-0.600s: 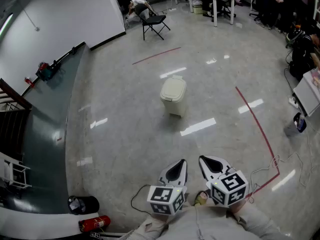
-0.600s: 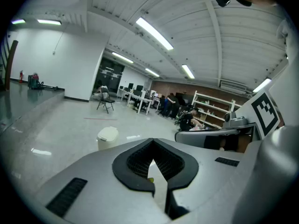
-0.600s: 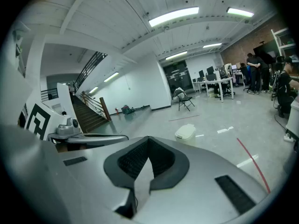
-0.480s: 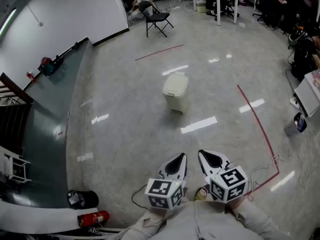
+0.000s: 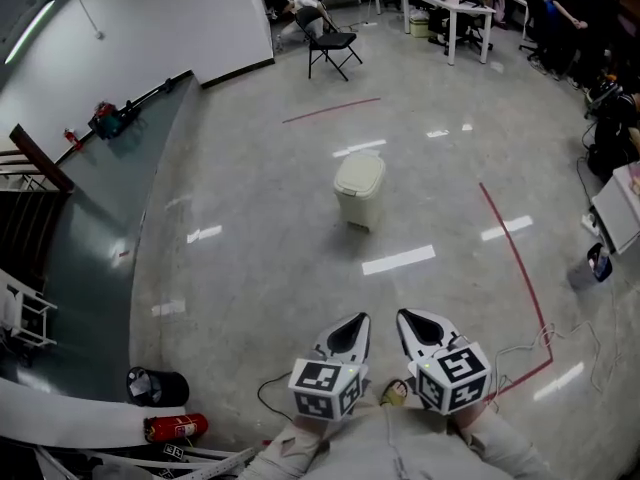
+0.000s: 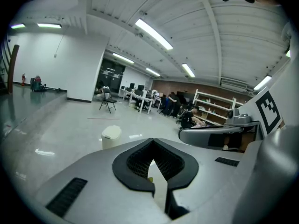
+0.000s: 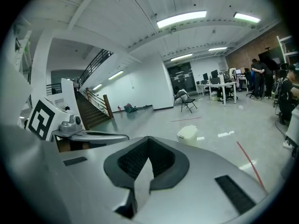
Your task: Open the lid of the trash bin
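Since the earlier frames the head view has swung a little: the trash bin (image 5: 358, 190) sits slightly further right and smaller in it, and the folding chair (image 5: 335, 43) has slid rightward along the top edge. Both tongs are held low, close to the body, just as before.

The cream bin stands upright on the glossy grey floor (image 5: 250, 268), its lid down, well apart from both tongs and straight ahead of them. A red tape line (image 5: 515, 258) runs along the floor to its right.

The left tongs (image 5: 352, 326) have their jaws closed together with nothing between them; the left gripper view shows the black pads meeting at the tip and the bin far beyond. The right tongs (image 5: 412, 320), just beside them, are likewise closed and empty. A red fire extinguisher (image 5: 175, 428) lies on the floor at lower left, near a black bucket (image 5: 155, 386).
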Tool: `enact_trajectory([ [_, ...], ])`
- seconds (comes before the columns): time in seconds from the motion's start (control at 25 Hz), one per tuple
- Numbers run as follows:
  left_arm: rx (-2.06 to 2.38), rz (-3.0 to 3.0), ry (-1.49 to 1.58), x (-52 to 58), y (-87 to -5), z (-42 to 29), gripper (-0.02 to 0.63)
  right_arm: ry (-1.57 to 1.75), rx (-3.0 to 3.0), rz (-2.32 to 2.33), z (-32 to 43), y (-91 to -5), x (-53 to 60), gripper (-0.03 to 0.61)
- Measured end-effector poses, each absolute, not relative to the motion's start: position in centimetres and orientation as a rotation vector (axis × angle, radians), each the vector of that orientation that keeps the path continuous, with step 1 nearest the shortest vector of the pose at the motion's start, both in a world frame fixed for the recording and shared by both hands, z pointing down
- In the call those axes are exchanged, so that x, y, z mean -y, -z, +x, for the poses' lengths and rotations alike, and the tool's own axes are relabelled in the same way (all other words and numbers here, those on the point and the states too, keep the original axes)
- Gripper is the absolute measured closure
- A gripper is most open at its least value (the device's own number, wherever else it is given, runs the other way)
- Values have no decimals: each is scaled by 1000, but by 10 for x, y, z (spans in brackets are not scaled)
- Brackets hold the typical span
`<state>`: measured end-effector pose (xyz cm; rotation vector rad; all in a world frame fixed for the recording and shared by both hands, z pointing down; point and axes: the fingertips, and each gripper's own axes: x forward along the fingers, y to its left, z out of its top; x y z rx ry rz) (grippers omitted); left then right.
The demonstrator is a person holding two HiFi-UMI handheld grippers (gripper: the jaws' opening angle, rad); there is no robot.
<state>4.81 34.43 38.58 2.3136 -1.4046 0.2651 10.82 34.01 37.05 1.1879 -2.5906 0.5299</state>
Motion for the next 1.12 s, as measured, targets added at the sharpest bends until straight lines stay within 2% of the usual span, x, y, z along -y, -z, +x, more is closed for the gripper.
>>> enact_trajectory([
  [0.44, 1429, 2232, -292, -336, -406, 38, 611, -661, 2599, 1167, 109, -387, -334, 575],
  [1.12, 1334, 2336, -297, -155, -392, 7, 611, -609, 2562, 1219, 64, -379, -168, 575],
])
